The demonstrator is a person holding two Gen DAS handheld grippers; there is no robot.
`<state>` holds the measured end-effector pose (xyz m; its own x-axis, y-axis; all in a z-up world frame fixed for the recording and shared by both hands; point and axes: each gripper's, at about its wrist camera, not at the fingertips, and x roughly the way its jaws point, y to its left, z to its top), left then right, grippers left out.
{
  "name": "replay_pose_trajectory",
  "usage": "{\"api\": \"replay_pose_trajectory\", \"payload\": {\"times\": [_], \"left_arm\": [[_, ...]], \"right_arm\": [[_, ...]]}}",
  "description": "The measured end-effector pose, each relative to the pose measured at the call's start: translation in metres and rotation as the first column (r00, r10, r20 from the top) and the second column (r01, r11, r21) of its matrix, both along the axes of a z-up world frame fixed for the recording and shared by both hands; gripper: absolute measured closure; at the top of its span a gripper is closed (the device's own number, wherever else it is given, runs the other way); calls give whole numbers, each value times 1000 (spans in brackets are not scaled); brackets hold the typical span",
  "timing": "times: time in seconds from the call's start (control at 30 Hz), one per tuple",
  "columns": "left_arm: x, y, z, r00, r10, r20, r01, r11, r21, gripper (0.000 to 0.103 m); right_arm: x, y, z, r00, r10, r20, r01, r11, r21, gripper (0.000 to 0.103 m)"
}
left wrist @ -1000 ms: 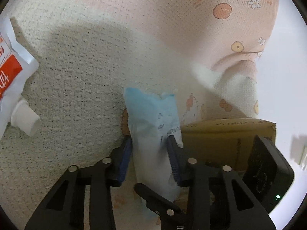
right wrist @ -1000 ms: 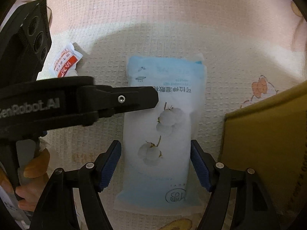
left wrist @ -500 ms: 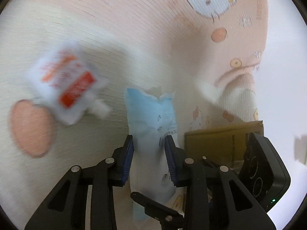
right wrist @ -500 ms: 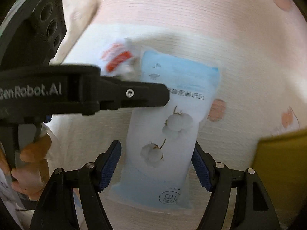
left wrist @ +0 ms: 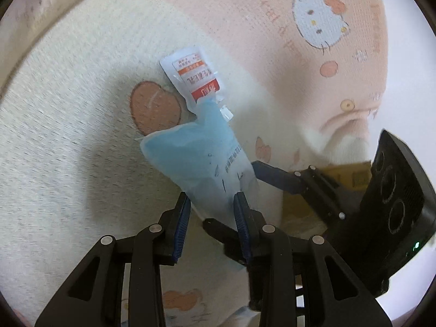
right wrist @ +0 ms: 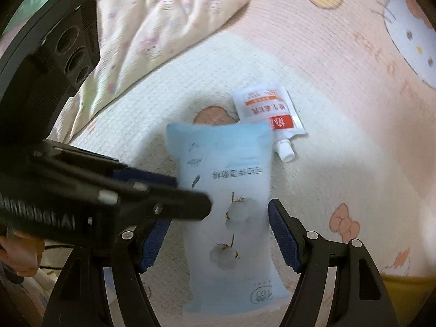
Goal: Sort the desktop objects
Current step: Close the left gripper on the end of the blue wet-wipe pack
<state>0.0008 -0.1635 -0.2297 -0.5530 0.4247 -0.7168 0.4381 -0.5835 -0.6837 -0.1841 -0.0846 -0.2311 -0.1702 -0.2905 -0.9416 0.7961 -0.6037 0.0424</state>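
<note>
the blue cotton pad pack (right wrist: 231, 218) is held up above the patterned blanket (left wrist: 68, 136), and both grippers are on it. the left gripper (left wrist: 212, 215) is clamped across its narrow side, the blue pads pressing the soft film from both edges. the right gripper (right wrist: 218, 234) stands wider and grips the pack across its broad face, one pad at each long edge. in the right wrist view the long axis of the pack runs straight away from the right gripper, along its fingers; the left gripper comes in from the side, across that axis. the small white and orange pouch (right wrist: 269, 114) lies on the blanket just past the far end of the pack, with its cap toward the pack. a cardboard box (left wrist: 346, 174) is partly seen behind the right gripper in the left wrist view. probably the pack will go there.
</note>
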Motion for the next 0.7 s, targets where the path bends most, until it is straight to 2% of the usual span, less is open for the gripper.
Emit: {"api": "replay_pose_trajectory", "payload": {"times": [0.17,0.3,0.47,0.53,0.63,0.7], "left_arm": [[2,4,19,999,-38,-32,34,993,-116,67],[0,6,35,992,-112,-56,100,977,-189,50],[-7,7,43,983,-178,-40,158,941,-299,48],[-13,2,42,985,-171,-37,152,940,-305,48],[-22,-10,41,986,-163,-46,146,954,-261,48],[-27,-12,42,984,-171,-44,152,948,-278,48]], "right_arm": [[0,-2,7,999,-52,10,52,999,3,30],[2,31,6,994,-110,-22,110,994,7,26],[16,56,19,978,-206,-33,205,979,-15,23],[16,74,23,968,-250,-2,250,968,-20,22],[18,92,24,953,-304,25,304,952,-20,22],[18,99,26,943,-331,21,331,944,2,22]]}}
